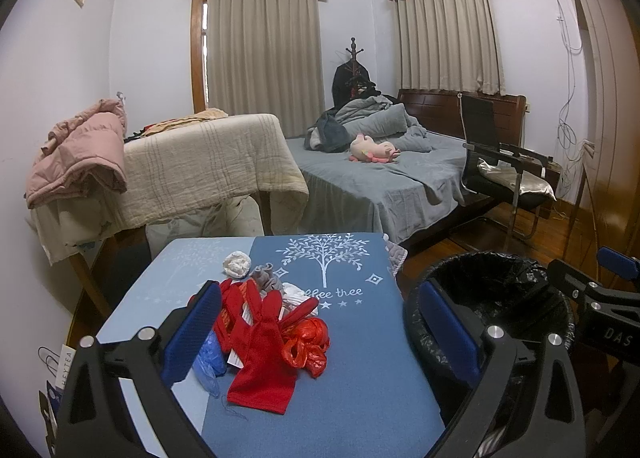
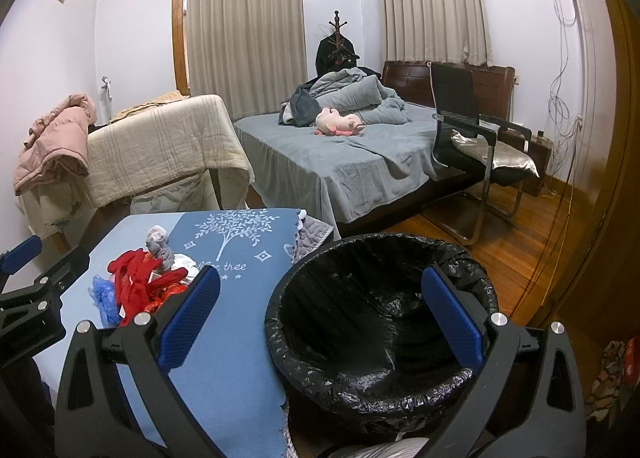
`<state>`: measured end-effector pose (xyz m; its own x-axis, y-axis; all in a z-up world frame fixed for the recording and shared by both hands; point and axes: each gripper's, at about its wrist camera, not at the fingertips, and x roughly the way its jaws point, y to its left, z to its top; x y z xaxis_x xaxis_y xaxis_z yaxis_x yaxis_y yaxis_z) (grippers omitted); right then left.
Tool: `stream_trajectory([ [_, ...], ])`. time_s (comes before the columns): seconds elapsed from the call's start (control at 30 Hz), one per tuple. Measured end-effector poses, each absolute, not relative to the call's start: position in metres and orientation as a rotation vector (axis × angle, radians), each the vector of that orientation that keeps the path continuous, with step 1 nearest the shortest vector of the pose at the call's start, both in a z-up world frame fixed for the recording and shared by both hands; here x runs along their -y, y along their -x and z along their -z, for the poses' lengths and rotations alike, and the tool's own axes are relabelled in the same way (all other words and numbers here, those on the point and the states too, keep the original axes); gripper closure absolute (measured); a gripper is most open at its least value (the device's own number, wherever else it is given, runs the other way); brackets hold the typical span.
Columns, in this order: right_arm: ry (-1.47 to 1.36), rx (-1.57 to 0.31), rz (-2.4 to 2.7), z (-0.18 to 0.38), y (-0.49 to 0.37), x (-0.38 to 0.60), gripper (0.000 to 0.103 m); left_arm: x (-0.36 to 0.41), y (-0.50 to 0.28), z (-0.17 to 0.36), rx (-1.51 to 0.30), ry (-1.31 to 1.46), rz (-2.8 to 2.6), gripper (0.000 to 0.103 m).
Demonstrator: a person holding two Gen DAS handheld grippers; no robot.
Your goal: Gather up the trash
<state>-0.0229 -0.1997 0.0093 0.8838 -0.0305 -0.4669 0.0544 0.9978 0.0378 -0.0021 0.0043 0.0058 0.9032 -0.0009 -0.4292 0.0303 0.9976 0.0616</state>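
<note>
Left wrist view: the left tool (image 1: 320, 322), wide and empty, should drop onto the red bag (image 1: 308, 342) beside the bin (image 1: 496, 290).

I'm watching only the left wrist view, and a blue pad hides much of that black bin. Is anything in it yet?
Observer: No. Seen from the right wrist, the bin holds only its black liner.
Operator: Is the other tool holding something?
Observer: No. The right gripper is empty, its jaws wide apart.
Operator: Anything past the bin?
Observer: A patterned bundle sits low at the far right, too blurred to name.
</note>
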Motion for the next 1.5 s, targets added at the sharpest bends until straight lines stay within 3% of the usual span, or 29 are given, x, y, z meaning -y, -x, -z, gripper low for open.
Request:
stream_trajectory([
  [1.1,-0.054,-0.484,0.042,-0.007,0.019,0.205,0.005,-0.014,0.005,-0.009,-0.448,-0.056,0.006,0.006],
  [1.5,-0.07,-0.505,-0.025,0.029,-0.007,0.141,0.005,-0.068,-0.016,0.03,-0.48,-0.058,-0.123,0.006],
])
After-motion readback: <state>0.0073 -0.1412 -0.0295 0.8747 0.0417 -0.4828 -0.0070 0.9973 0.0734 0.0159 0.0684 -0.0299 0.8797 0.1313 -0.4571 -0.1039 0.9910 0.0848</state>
